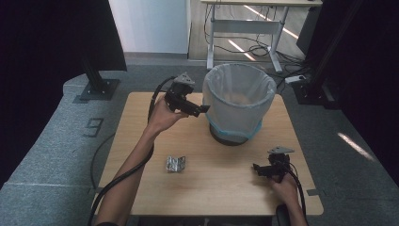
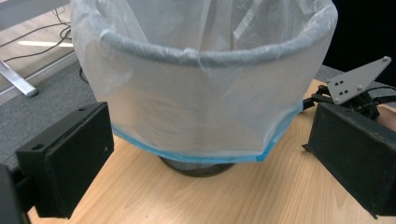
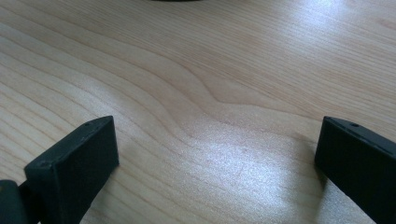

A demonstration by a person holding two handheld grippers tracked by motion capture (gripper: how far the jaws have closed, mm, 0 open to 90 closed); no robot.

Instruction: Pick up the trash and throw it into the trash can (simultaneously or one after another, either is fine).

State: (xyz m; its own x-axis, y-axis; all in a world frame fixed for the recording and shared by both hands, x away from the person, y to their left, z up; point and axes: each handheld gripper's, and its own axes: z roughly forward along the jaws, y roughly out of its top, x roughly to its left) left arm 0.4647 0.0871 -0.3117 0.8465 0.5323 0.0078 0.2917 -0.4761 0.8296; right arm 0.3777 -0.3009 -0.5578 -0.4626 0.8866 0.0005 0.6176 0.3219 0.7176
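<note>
Lying flat, crumpled silver wrapper (image 1: 175, 164), untouched.

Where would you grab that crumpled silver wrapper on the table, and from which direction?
Probably from straight above. The silver wrapper lies low and nearly flat on the table, so a sideways approach offers little to pinch. Close the jaws across its raised crumpled folds, along its narrower span. Both the left gripper and the right gripper are open and empty.

Wooden table (image 1: 221, 188), grey carpet (image 1: 42, 155), desk frame (image 1: 244, 26) (cables beneath).
</note>
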